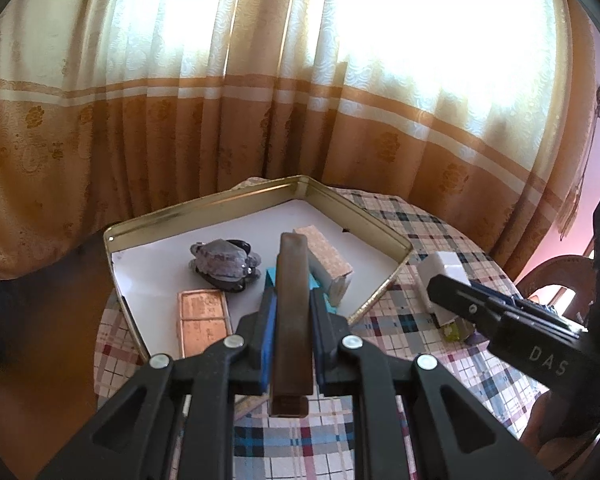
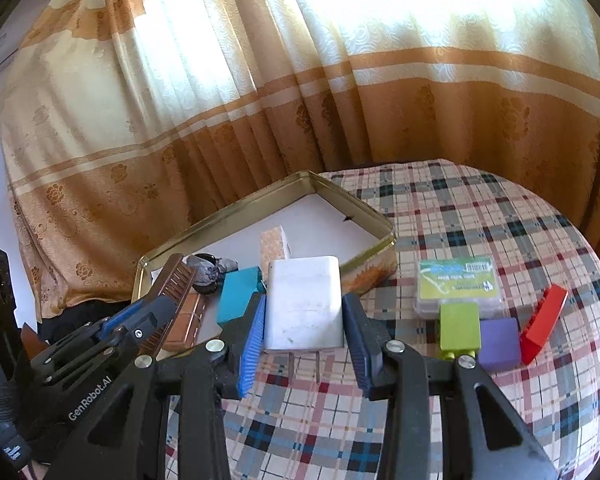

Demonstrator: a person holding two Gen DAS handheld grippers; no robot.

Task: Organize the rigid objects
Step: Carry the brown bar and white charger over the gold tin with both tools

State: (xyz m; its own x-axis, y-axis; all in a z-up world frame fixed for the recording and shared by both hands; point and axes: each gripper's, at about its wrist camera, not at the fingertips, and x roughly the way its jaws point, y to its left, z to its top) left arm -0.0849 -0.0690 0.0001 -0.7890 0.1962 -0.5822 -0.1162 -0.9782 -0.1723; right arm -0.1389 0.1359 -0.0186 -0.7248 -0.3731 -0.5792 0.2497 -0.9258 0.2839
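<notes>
A gold and cream curtain fills the upper half of both views, bright with daylight. Below it a round table under a plaid cloth takes the lower right of the right wrist view. On the cloth, centre-left in both views, sits a shallow gold-rimmed tin with a white floor. Inside it lie a grey turtle figurine, a cream patterned box, a copper-coloured flat bar and a teal block.

The left gripper fills the bottom of its own view, its tongs pinching a long brown bar that points over the tin's near edge. The right gripper is closed on a white plug adapter, prongs toward the camera, held just before the tin's right side.

At the right of the right wrist view, loose on the cloth, are a clear case with a green label, a lime block, a purple block and a red block, close together.
</notes>
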